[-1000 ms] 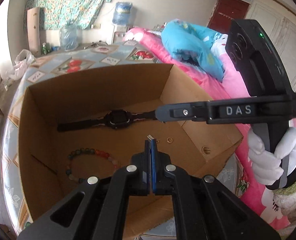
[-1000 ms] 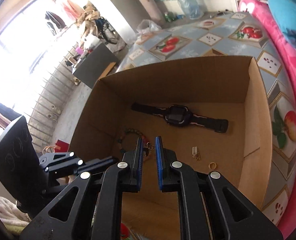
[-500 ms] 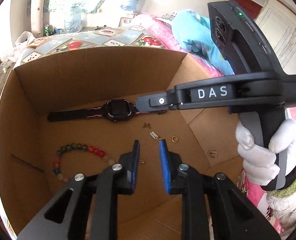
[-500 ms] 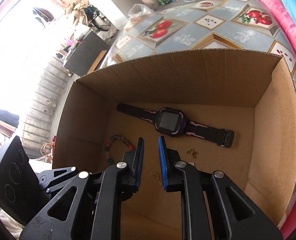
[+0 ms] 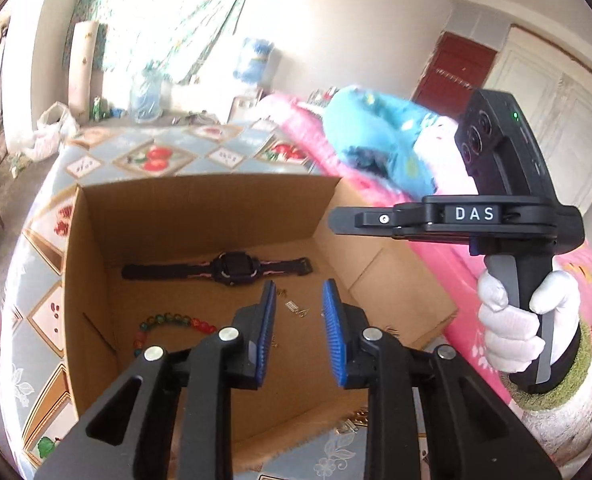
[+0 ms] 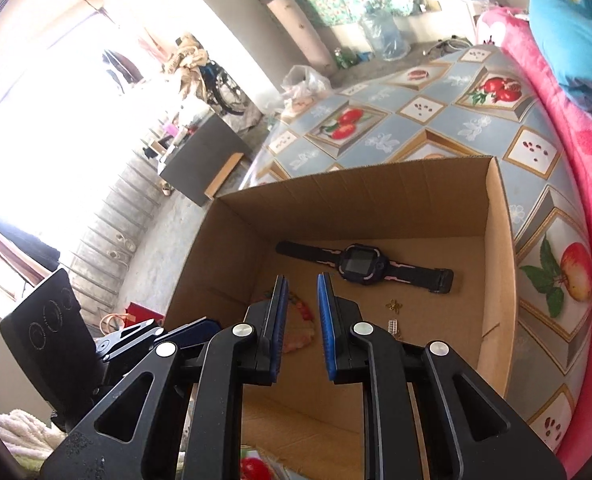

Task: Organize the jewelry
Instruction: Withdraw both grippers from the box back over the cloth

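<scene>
An open cardboard box (image 5: 200, 208) (image 6: 500, 264) holds a black watch (image 5: 232, 270) (image 6: 362, 266), a coloured bead bracelet (image 5: 168, 320) (image 6: 302, 310) and small gold pieces (image 5: 296, 308) (image 6: 394, 306). My left gripper (image 5: 298, 320) is open and empty above the box's near side. My right gripper (image 6: 302, 312) is open and empty, raised over the box. The right gripper (image 5: 472, 220) also shows in the left wrist view, held by a white-gloved hand at the right of the box.
The box stands on a table with a fruit-pattern cloth (image 5: 152, 156) (image 6: 416, 120). A pink bed with a blue pillow (image 5: 376, 136) lies to the right. A few small metal pieces (image 5: 354, 420) lie on the cloth at the box's near edge.
My left gripper opened, let go of a small gold piece into the box, and pulled back up. My right gripper lifted out of the box and opened slightly wider.
</scene>
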Tool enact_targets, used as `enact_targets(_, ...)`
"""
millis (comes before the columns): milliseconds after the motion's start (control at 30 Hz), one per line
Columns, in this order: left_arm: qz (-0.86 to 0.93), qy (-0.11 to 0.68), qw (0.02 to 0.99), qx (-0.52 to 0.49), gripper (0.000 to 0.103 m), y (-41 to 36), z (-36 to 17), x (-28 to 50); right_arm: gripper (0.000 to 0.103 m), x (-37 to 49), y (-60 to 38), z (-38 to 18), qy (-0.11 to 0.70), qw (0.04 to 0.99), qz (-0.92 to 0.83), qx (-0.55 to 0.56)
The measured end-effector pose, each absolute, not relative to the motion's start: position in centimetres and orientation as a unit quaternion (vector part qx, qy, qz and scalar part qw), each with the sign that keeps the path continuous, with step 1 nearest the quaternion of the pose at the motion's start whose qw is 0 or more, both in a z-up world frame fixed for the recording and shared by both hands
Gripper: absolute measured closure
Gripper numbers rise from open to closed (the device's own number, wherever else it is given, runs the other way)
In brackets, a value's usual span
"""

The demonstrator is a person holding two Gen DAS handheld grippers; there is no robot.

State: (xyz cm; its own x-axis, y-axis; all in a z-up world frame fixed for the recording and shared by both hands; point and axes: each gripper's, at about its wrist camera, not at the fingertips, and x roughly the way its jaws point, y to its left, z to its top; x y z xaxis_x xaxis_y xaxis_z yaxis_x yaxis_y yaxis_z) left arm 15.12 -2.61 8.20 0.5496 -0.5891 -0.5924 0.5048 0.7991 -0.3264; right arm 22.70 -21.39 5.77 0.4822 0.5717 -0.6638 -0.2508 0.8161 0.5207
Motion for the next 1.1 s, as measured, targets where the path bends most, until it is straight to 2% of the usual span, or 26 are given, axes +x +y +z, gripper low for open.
enact_targets(200, -0.351, 0.318, 0.879, -0.05, 0.069, -0.7, 8.9, 10.4, 0.086, 16.0, -23.7, 6.9, 0.403, 0.849, 0.268, 0.213)
enact_targets(367, -0.36, 0.347, 0.866, -0.03, 0.056, -0.7, 7.2, 7.5, 0.081, 11.0, -24.6, 4.3, 0.416, 0.835, 0.269, 0.239)
enact_targets(567, -0.32, 0.399, 0.859, -0.017, 0.055, -1.9, 3.4, 7.0, 0.081, 11.5, -24.6, 0.3, 0.474, 0.834, 0.18, 0.218)
enact_targets(733, -0.308, 0.389, 0.868, 0.034, 0.055, -3.7, 2.0, 5.7, 0.081, 13.1, -25.0, 0.5, 0.445, 0.868, 0.126, 0.183)
enact_targets(900, -0.305, 0.387, 0.867, 0.076, 0.055, -5.6, 0.4, 5.1, 0.081, 11.2, -24.9, -0.6, 0.441, 0.869, 0.13, 0.185)
enact_targets(1100, -0.307, 0.371, 0.857, 0.185, 0.056, -9.4, -2.5, 4.7, 0.08, 8.2, -24.3, -3.7, 0.459, 0.862, 0.117, 0.18)
